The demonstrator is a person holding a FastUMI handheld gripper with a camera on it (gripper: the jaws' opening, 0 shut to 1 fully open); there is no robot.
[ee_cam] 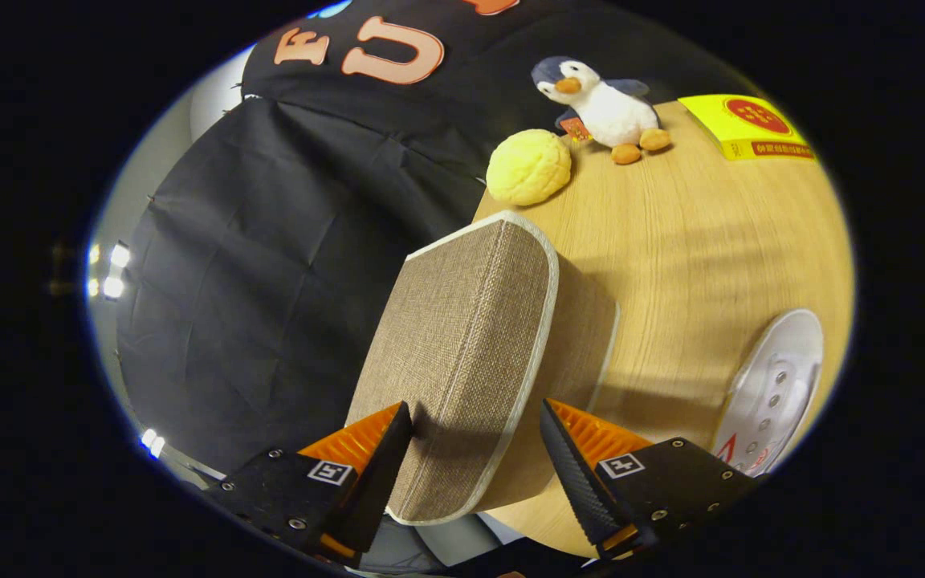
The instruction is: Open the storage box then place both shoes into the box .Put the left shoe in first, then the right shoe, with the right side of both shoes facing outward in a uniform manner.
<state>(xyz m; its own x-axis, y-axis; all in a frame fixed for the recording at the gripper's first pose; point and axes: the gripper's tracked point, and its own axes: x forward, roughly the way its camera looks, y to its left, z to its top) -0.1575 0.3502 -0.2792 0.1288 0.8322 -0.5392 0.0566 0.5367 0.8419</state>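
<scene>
The storage box (583, 337) is brown woven fabric with pale trim and stands on the wooden table (695, 233). Its lid (462, 321) faces me, and the lid's near trimmed edge lies between the fingers of my gripper (477, 405). One finger rests against the lid's broad face; the other stands a little off the trim, beside the box's side wall. The gripper is open around that edge. A white shoe (776, 385) with vent holes and red marks lies on the table beyond the finger on the box's side.
A yellow bun-shaped toy (528, 166), a plush penguin (603, 104) and a yellow carton (747, 127) sit along the table's far side. Black cloth hangs past the table edge on the lid's side.
</scene>
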